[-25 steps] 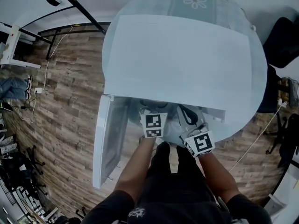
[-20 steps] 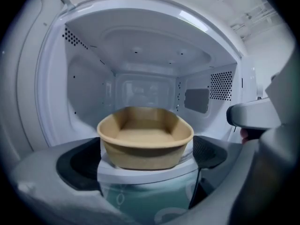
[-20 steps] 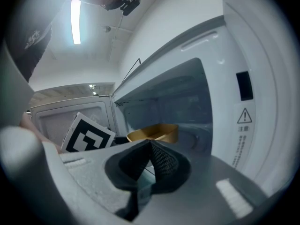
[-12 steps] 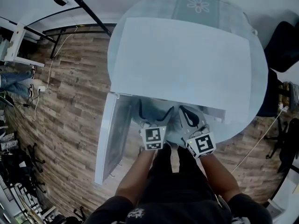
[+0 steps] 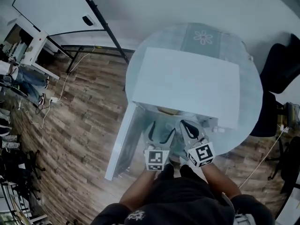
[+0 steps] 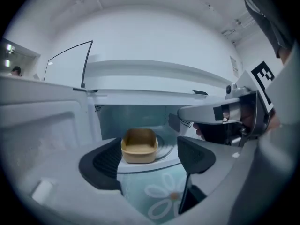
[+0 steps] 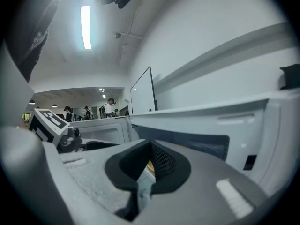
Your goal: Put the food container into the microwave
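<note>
Resting inside the white box-shaped microwave [image 5: 187,86], the tan rounded plastic food container [image 6: 139,146] lies straight ahead of the left hand-held gripper [image 6: 151,157], the nearer one, and well apart from it. The container is near-square, with no marked long axis. Left jaws stand apart and have just been closing on nothing. Right hand-held gripper [image 7: 150,149]: jaws together, empty. Both have drawn back from the cavity since the earlier frames.

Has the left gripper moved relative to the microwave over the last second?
Yes. The left gripper has backed out of the microwave toward the person; its fingers have just been closing with nothing between them.
</note>
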